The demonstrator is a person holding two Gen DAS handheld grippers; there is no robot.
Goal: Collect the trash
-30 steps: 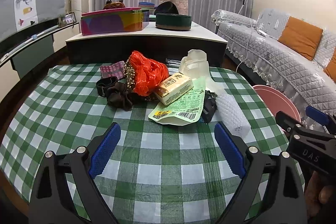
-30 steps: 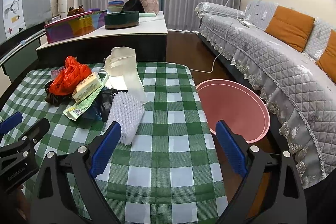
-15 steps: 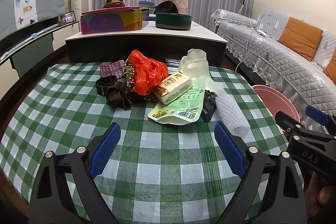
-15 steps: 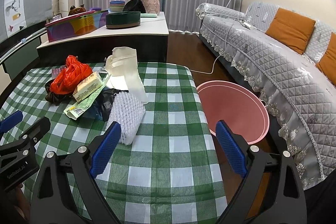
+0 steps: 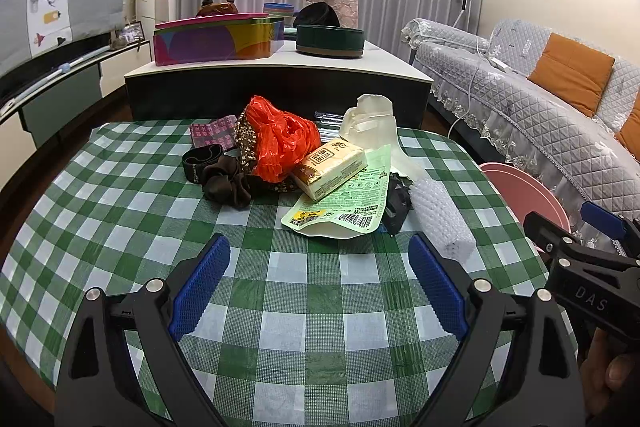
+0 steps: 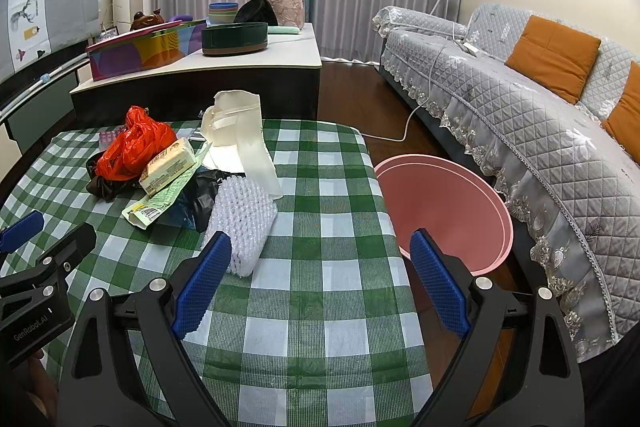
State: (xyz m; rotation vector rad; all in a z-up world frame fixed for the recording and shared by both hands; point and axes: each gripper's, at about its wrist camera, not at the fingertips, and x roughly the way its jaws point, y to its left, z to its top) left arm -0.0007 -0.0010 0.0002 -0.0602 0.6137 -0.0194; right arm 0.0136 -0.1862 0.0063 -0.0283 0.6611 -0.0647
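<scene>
A pile of trash lies on the green checked table [image 5: 312, 291]: an orange plastic bag [image 5: 282, 139], a tissue pack [image 5: 330, 167], a green snack wrapper [image 5: 348, 207], a white foam net [image 5: 442, 217], a cream pouch [image 5: 372, 119] and dark cloth bits [image 5: 224, 181]. The foam net [image 6: 244, 217] lies just ahead of my right gripper [image 6: 320, 287]. A pink bin [image 6: 444, 207] stands on the floor right of the table. My left gripper [image 5: 318, 287] is open and empty, short of the pile. My right gripper is open and empty.
A low cabinet [image 5: 276, 79] with a colourful tin and a green round box stands behind the table. A grey sofa [image 6: 520, 115] with orange cushions runs along the right. A white cable [image 6: 404, 131] lies on the floor.
Both grippers have drifted slightly; the pile and bin look a little nearer in the right wrist view. Nothing was taken hold of or moved on the table.
</scene>
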